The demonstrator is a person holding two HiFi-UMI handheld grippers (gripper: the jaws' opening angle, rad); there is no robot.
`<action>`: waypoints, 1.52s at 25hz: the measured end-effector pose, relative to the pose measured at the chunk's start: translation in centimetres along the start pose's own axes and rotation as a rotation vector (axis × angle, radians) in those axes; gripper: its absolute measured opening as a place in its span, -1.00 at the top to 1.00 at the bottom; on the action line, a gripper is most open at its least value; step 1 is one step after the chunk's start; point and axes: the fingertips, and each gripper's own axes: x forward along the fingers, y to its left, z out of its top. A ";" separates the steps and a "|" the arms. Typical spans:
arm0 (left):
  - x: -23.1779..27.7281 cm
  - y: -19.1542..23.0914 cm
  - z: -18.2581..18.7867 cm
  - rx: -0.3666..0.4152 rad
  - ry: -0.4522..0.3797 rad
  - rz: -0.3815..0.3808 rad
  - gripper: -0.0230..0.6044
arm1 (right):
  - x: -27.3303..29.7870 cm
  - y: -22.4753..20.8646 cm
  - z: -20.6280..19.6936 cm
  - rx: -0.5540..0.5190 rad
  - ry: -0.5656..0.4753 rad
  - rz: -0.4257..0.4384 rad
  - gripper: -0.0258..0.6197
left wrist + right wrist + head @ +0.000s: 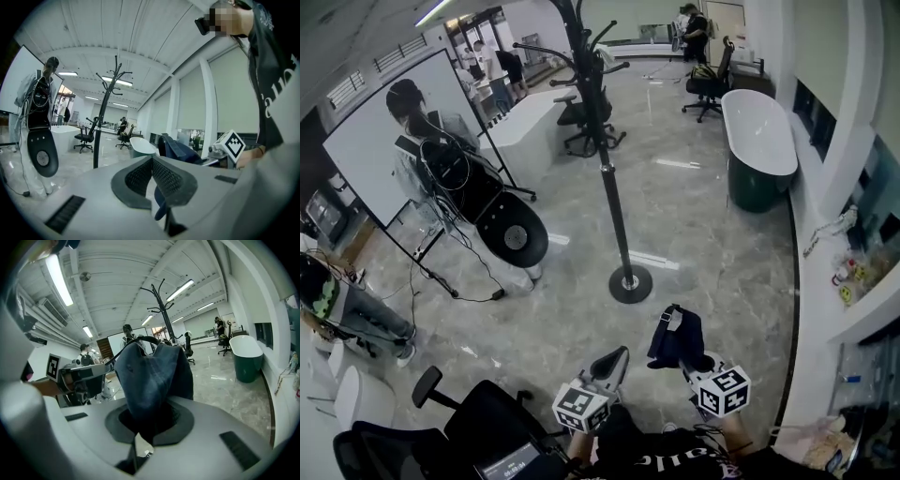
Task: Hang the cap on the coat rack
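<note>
A dark blue denim cap [675, 339] hangs from my right gripper [690, 364], whose jaws are shut on its fabric; in the right gripper view the cap [152, 376] bulges up from between the pads and hides my right gripper [146, 423] at its tips. My left gripper [622, 353] is just left of the cap, apart from it, and my left gripper [151, 161] has its pads meeting with nothing between them. The black coat rack [614, 202] stands on the floor ahead, its round base [630, 282] a short way beyond both grippers. Its hooked top [161, 298] rises behind the cap.
A person in white with cables and a black disc [450, 178] stands left of the rack by a whiteboard [384, 131]. A bathtub [759, 131] lies at the right, a white counter [525, 122] behind, and a black office chair [478, 422] close at my left.
</note>
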 end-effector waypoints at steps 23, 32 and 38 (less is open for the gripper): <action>-0.7 26.8 6.5 0.027 -0.060 -0.066 0.92 | 24.1 6.9 17.3 -0.145 -0.098 -0.065 0.82; 2.1 28.6 7.6 0.033 -0.058 -0.110 0.92 | 26.5 3.7 28.5 -0.319 -0.189 -0.140 0.82; 4.4 30.2 7.5 0.045 -0.056 -0.092 0.92 | 28.6 1.6 35.6 -0.390 -0.239 -0.170 0.82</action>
